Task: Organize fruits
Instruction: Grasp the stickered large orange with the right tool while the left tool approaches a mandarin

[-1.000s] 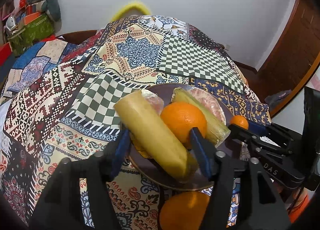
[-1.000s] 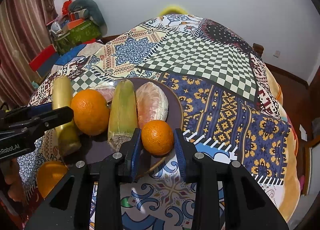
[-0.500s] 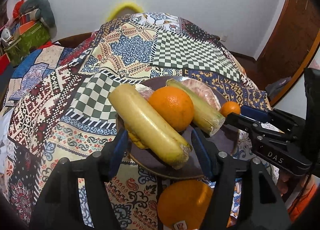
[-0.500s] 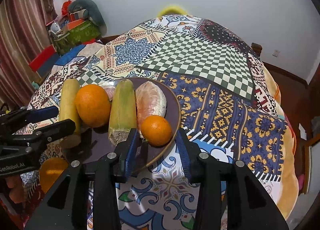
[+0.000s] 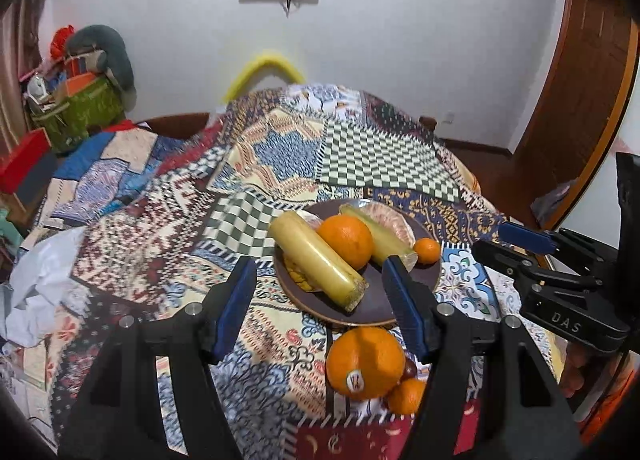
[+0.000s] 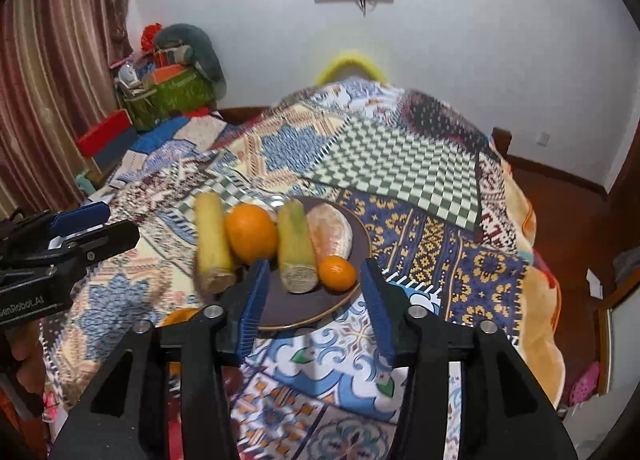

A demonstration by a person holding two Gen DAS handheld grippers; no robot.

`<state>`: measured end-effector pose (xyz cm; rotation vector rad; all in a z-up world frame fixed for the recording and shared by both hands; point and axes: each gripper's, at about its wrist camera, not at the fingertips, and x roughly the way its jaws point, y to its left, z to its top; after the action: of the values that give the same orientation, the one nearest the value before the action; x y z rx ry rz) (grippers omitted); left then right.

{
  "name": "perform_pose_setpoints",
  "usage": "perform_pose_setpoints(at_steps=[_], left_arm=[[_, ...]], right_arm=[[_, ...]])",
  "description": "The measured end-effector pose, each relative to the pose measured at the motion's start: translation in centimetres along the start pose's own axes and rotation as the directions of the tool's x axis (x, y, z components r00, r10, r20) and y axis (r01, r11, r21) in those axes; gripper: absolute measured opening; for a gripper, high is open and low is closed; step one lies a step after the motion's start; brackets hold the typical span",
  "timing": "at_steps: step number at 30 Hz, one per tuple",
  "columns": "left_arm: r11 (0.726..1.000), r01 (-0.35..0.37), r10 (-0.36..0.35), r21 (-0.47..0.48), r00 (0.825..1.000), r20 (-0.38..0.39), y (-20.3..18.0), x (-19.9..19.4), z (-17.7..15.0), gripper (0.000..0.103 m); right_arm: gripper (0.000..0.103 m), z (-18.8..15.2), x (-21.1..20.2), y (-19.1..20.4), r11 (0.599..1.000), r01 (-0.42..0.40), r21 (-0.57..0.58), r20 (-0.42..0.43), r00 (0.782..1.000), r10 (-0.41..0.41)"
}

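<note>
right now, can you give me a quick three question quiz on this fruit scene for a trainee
1. True or false: the small orange lies on the plate.
2. What is between the fingers of the right gripper?
A. the small orange
B. nothing
C. a cane piece
3. How many cane pieces lie on the plate, and what sits between them?

Key:
1. True. It sits near the plate's rim, beside the pomelo segment.
2. B. Its jaws have just been opening and its fingers touch no fruit.
3. Two, the yellow cane and the green cane, with the big orange between them.
</note>
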<state>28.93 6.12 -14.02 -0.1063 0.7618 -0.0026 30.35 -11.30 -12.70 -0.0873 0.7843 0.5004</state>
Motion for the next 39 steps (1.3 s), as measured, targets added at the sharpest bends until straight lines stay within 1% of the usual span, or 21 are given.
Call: perform_pose_setpoints(at_steps=[5, 7, 9, 12, 18, 26, 29, 33, 39], left_arm=[[1.0, -0.02, 0.02, -0.001, 0.999, 0.04, 0.6, -3.1, -0.9, 0.068], [1.0, -0.018, 0.018, -0.003, 0.999, 0.045, 0.9, -3.9, -1.4, 0.069], [1.0, -0.016, 0.016, -0.004, 0.999, 0.043, 1.2, -4.4, -2.0, 0.07], [1.0, -0.021, 0.021, -0.004, 0.999, 0.029, 1.8, -4.6, -3.0, 0.07], [0.999, -0.037, 0.037, 0.001, 0.999, -0.002, 3.1, -4.3, -4.6, 0.07], [0.998, -0.056, 0.056, -0.007, 0.997, -0.045, 4.9, -3.1, -6.1, 0.07], [0.998, -0.062, 0.061, -0.009, 0.996, -0.059, 5.3, -2.4, -6.4, 0.07], [0.998, -0.06, 0.058, -0.016, 0.995, -0.076, 5.7, -1.6, -6.7, 0.07], [0.998, -0.057, 0.055, -0.023, 0.994, -0.099, 5.8, -0.4, -6.9, 0.07]], right_arm=[[0.047, -0.6, -2.3, 2.2, 0.999, -0.014, -0.034, 0.018, 1.0, 0.014], [0.05, -0.9, -2.6, 2.9, 0.999, -0.018, -0.049, 0.015, 1.0, 0.019], [0.057, -1.3, -2.8, 3.9, 0.998, -0.029, -0.06, 0.011, 1.0, 0.029], [0.058, -1.9, -2.3, 4.8, 0.996, -0.04, -0.076, -0.007, 0.999, 0.039], [0.059, -3.1, -0.4, 6.3, 0.994, -0.072, -0.082, -0.073, 0.995, 0.066], [0.059, -4.9, 3.9, 8.3, 0.991, -0.102, -0.09, -0.188, 0.979, 0.083], [0.059, -5.3, 5.1, 8.7, 0.991, -0.092, -0.096, -0.215, 0.974, 0.069], [0.067, -5.5, 5.9, 8.5, 0.991, -0.111, -0.075, -0.23, 0.969, 0.091], [0.067, -5.8, 7.1, 8.8, 0.989, -0.133, -0.064, -0.261, 0.959, 0.112]])
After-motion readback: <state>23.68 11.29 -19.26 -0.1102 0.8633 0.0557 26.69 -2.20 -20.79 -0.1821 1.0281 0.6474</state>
